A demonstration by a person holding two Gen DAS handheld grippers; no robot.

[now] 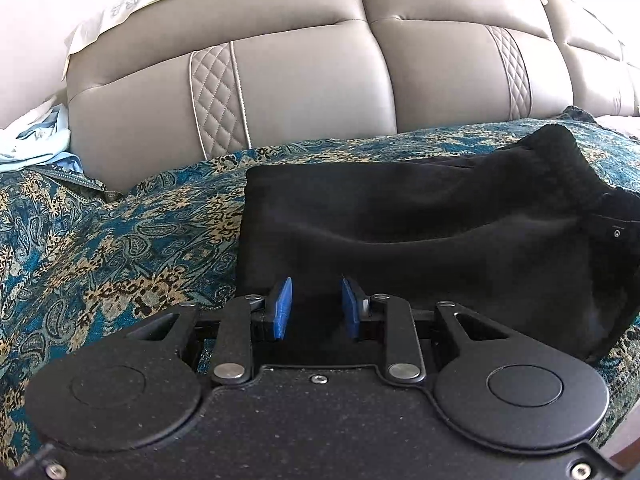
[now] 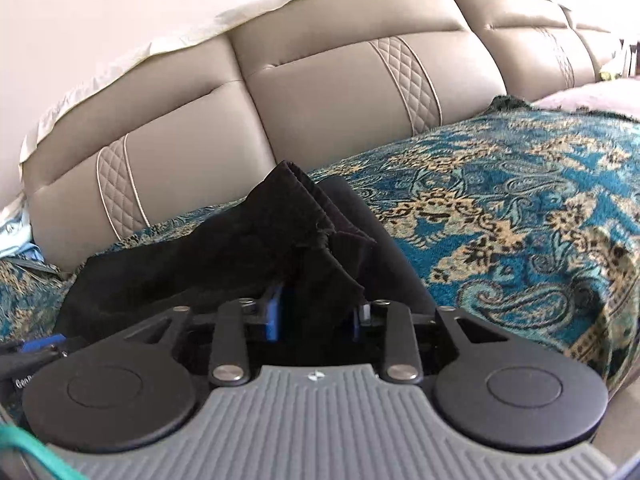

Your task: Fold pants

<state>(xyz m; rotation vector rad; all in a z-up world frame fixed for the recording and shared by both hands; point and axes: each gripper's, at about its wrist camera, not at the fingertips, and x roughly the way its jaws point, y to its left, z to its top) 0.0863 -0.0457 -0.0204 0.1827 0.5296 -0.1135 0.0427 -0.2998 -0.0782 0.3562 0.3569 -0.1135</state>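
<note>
Pants (image 1: 420, 232): black, folded into a thick rectangular bundle that lies on the patterned cover near the sofa's back; one end bunches up into a raised, gathered edge, seen at the right of the left wrist view and in the middle of the right wrist view (image 2: 296, 216).

Left gripper (image 1: 316, 306): at the near edge of the bundle; its blue pads (image 1: 282, 306) stand a narrow way apart with black cloth lying in the gap. Whether the pads press on the cloth cannot be told.

Right gripper (image 2: 316, 312): at the raised, gathered end; a fold of the black cloth stands between its blue pads (image 2: 274, 314) and hides most of the right-hand one. The fingers stand moderately apart; a firm grip cannot be confirmed.

Cover (image 2: 520, 208): teal and gold paisley cloth spread over the seat, under the pants.

Sofa back (image 1: 312, 80): grey-beige padded leather with quilted diamond strips.

Pale blue cloth (image 1: 36, 144): crumpled at the far left, beside the sofa back.
</note>
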